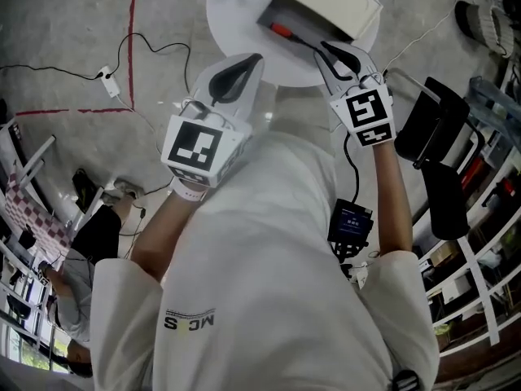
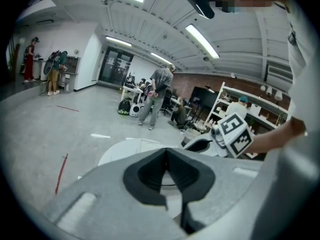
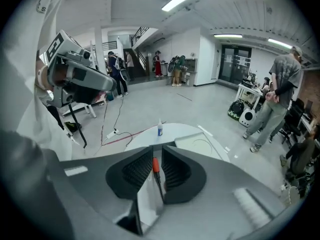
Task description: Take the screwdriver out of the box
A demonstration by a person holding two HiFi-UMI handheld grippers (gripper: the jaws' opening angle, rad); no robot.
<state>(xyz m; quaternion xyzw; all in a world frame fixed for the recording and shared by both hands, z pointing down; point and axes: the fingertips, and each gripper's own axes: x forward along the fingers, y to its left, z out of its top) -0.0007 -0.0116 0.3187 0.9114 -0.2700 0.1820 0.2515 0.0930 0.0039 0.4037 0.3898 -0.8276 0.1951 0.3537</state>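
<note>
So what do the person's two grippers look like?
The left gripper and right gripper are light grey plastic shells shaped like beaks, with black ribbed pads inside. Behind each sits a white cube printed with black square patterns. The person wears a white short-sleeved shirt.

Both forearms are stretched forward, the left forearm [image 1: 159,235] and the right forearm [image 1: 392,206] bare below short white sleeves. The left gripper [image 1: 249,63] is held nearer the body, its 2 jaws brought together at the tips with nothing between them. The right gripper [image 1: 324,51] is reached further forward, its 2 jaws drawn to a narrow gap, with the screwdriver [image 3: 155,165] gripped between the pads [image 3: 175,173].
</note>
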